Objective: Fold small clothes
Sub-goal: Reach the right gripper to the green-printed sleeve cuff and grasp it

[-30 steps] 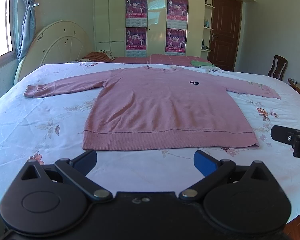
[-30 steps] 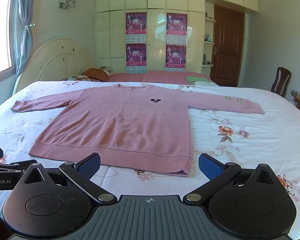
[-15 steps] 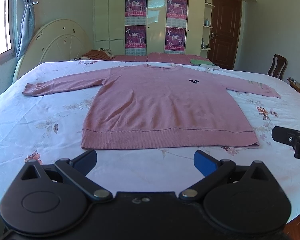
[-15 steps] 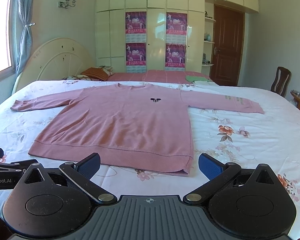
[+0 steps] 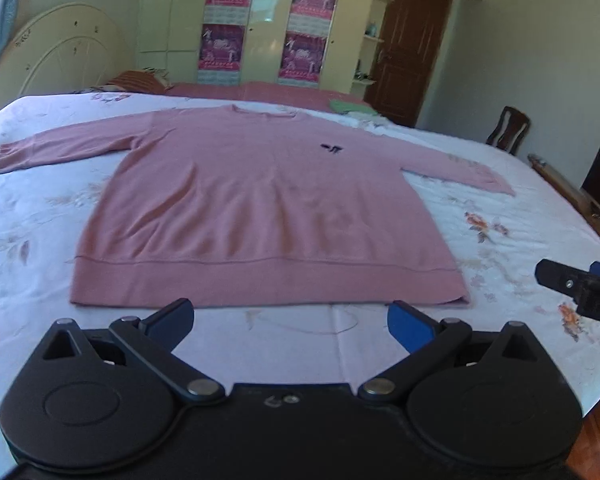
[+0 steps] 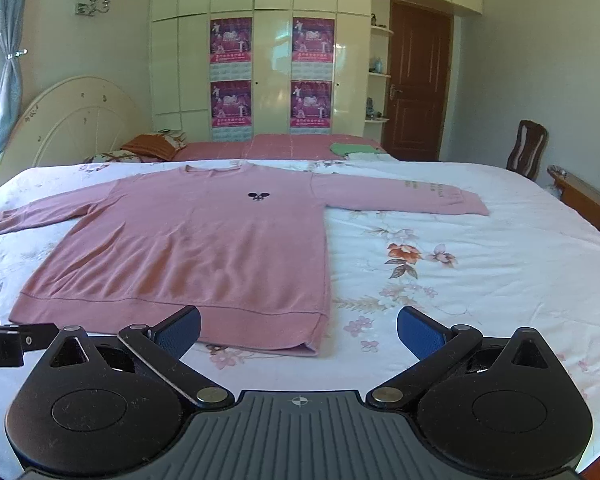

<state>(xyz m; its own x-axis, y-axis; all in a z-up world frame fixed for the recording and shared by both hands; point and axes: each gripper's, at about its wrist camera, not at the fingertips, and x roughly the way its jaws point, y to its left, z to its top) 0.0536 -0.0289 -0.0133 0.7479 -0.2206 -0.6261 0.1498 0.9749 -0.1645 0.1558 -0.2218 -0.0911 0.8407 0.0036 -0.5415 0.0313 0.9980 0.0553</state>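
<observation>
A pink long-sleeved sweater (image 5: pixel 260 208) lies flat and face up on the floral bed sheet (image 5: pixel 32 240), sleeves spread to both sides, hem toward me. It also shows in the right wrist view (image 6: pixel 196 248). My left gripper (image 5: pixel 290 322) is open and empty, just short of the hem's middle. My right gripper (image 6: pixel 298 330) is open and empty, just short of the hem's right corner. The right gripper also shows at the right edge of the left wrist view (image 5: pixel 580 288); the left gripper shows at the left edge of the right wrist view (image 6: pixel 4 340).
A cream headboard (image 6: pixel 72 128) stands at the left. Pillows (image 6: pixel 156 146) and a green folded cloth (image 6: pixel 352 149) lie at the far side of the bed. A wardrobe with posters (image 6: pixel 272 76), a brown door (image 6: pixel 416 80) and a wooden chair (image 6: pixel 528 148) stand behind.
The left gripper has tilted down and moved closer to the sweater's hem. The right gripper has moved slightly forward. Both stay open.
</observation>
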